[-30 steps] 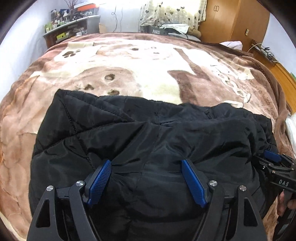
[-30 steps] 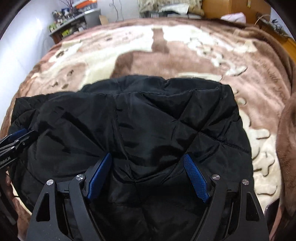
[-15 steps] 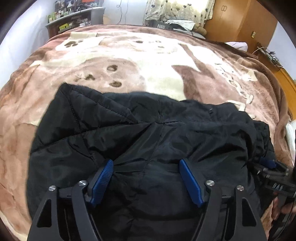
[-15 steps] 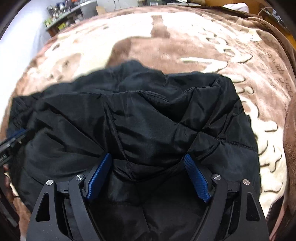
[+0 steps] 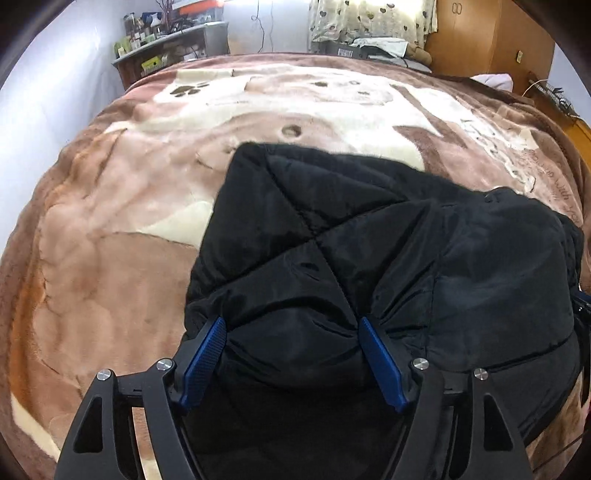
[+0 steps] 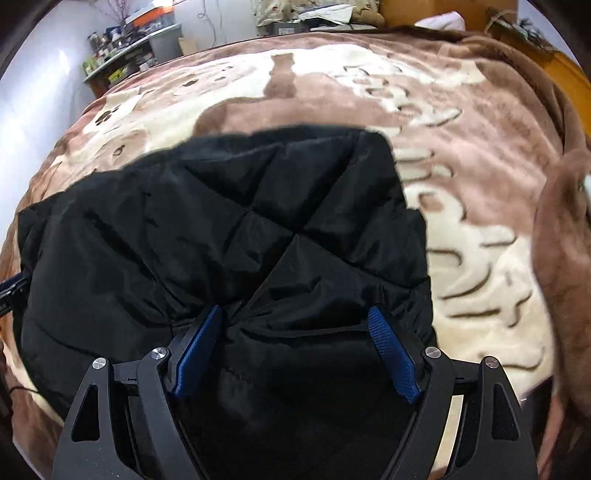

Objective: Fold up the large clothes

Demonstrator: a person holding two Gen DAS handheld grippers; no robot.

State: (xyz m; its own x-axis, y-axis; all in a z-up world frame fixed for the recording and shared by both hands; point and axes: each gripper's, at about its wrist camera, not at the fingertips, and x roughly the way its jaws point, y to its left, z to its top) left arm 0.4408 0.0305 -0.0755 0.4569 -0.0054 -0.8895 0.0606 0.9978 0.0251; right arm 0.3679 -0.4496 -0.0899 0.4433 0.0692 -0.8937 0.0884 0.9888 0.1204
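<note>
A black quilted jacket (image 5: 388,251) lies bunched on the brown and cream blanket; it also fills the right wrist view (image 6: 229,236). My left gripper (image 5: 291,332) has its jaws wide, pressed into the jacket's near left edge, with padded fabric bulging between the blue pads (image 5: 380,362). My right gripper (image 6: 295,321) has its jaws just as wide at the jacket's near right edge, fabric puckered between its pads (image 6: 393,358). Each gripper shows at the other view's edge, the right one (image 5: 581,302) and the left one (image 6: 9,291). The jacket's underside is hidden.
The blanket (image 5: 110,229) covers a large bed. A cluttered shelf (image 5: 162,51) stands at the far left wall, a wooden wardrobe (image 5: 480,33) at the far right. A raised brown blanket fold (image 6: 561,251) lies to the right.
Both grippers have pushed forward and inward with the jacket's near edge. The jacket is now narrower and more bunched, with more bare blanket at its left and right.
</note>
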